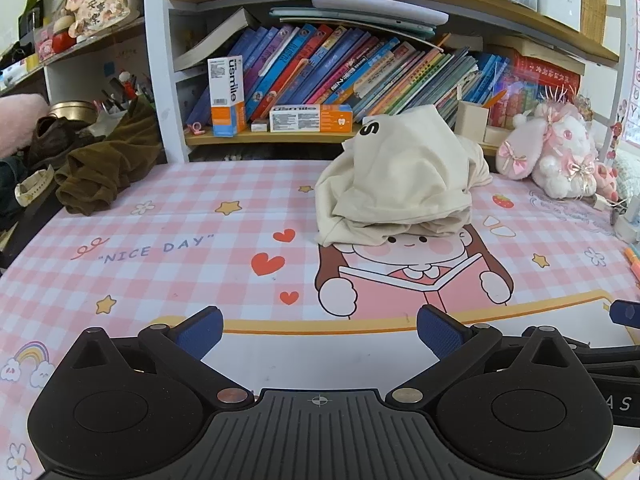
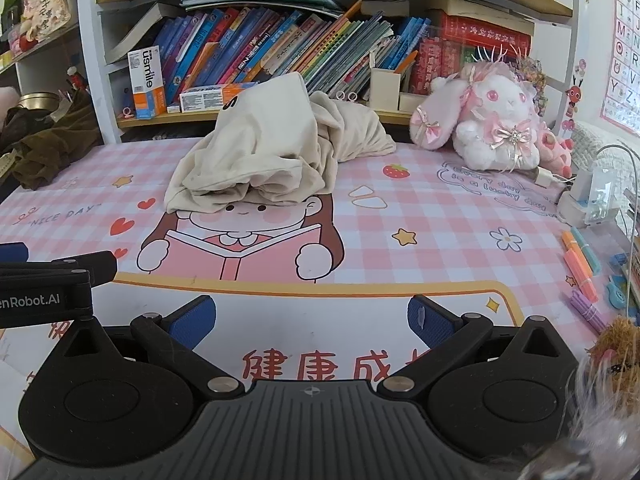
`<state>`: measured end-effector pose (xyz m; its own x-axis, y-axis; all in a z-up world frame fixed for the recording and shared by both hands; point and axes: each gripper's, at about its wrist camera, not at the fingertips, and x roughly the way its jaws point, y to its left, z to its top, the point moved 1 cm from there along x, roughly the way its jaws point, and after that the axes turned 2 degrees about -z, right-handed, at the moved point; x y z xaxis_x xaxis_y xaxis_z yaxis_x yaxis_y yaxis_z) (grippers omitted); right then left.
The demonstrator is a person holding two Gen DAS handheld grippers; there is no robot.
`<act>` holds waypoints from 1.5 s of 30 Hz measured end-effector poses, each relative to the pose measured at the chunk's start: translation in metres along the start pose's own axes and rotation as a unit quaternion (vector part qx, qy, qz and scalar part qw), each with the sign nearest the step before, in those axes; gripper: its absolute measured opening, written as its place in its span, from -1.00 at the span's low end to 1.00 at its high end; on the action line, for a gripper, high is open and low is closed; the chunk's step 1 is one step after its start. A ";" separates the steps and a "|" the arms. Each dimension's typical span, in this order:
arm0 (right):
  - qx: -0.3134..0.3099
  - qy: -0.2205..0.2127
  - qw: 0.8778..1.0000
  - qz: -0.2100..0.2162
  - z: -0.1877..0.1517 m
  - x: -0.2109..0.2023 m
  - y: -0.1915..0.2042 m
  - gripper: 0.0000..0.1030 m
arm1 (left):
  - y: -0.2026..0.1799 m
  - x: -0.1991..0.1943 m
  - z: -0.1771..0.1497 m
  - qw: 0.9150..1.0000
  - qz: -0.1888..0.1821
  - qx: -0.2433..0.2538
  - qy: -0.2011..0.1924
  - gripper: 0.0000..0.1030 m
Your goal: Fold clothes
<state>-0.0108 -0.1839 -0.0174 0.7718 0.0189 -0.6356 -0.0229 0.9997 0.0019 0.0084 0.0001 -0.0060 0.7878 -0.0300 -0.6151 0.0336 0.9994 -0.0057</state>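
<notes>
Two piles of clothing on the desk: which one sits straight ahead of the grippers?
The cream garment, heaped mid-mat over the cartoon girl's head. The brown garment is bunched at the mat's far left edge, well off to the side.

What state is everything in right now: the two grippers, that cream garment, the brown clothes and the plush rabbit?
Left gripper: open, empty, hovering over the mat.
Right gripper: open, empty, hovering over the mat.
Cream garment: unfolded, crumpled in a heap on the mat.
Brown clothes: bunched up at the desk's left edge.
Plush rabbit: resting by the shelf, apart from the garment.
Desk mat: flat.
</notes>
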 end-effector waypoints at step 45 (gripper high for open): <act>0.004 0.000 1.000 0.001 0.002 0.003 0.001 1.00 | 0.001 0.007 0.003 1.000 -0.005 0.001 0.019 1.00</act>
<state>-0.0073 -0.1827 -0.0177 0.7719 0.0216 -0.6354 -0.0204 0.9997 0.0092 0.0153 0.0006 -0.0080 0.7637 -0.0395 -0.6444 0.0427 0.9990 -0.0106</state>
